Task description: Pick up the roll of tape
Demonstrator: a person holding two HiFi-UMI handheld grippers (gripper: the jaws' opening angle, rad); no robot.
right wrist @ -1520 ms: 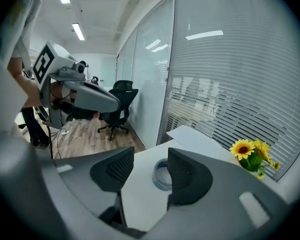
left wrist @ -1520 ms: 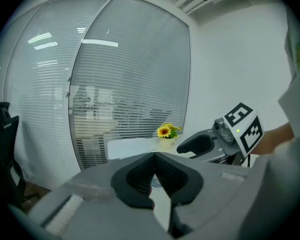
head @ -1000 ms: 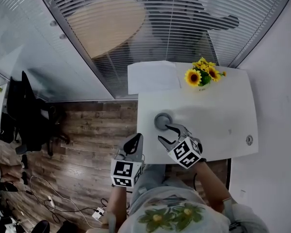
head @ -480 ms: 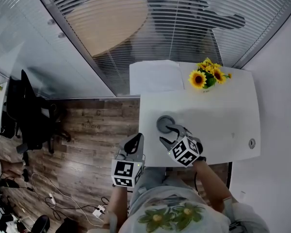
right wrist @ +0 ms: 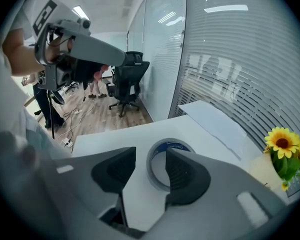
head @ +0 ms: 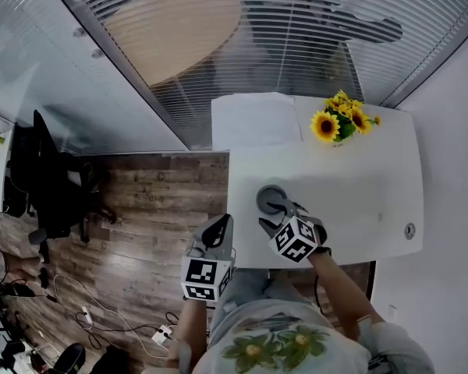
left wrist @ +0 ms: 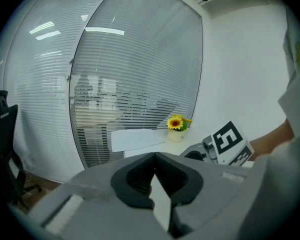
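Head view: the roll of tape (head: 271,201) lies flat on the white table (head: 359,185), near its front left corner; my right gripper (head: 279,213) is right over the roll's near side, tips reaching onto it; the left gripper (head: 216,232) hangs beside the table's left edge, over the wooden floor (head: 156,209), well apart from the roll; the sunflowers (head: 339,123) and a sheet of paper (head: 253,119) sit at the far end.

Left gripper view: the left gripper (left wrist: 154,159) has its jaws closed tip to tip with nothing between them; beyond them I see the right gripper's marker cube (left wrist: 230,141) low over the table and the sunflowers (left wrist: 176,122) behind.

Right gripper view: the right gripper (right wrist: 151,156) has its jaws wide apart, and they have just been closing a little; the roll of tape (right wrist: 173,145) lies directly ahead, its left wall between the two jaws and the right jaw lying across its hollow centre; the pads do not press on it; I cannot tell whether that jaw has dipped inside the ring; the paper (right wrist: 215,124) lies beyond.
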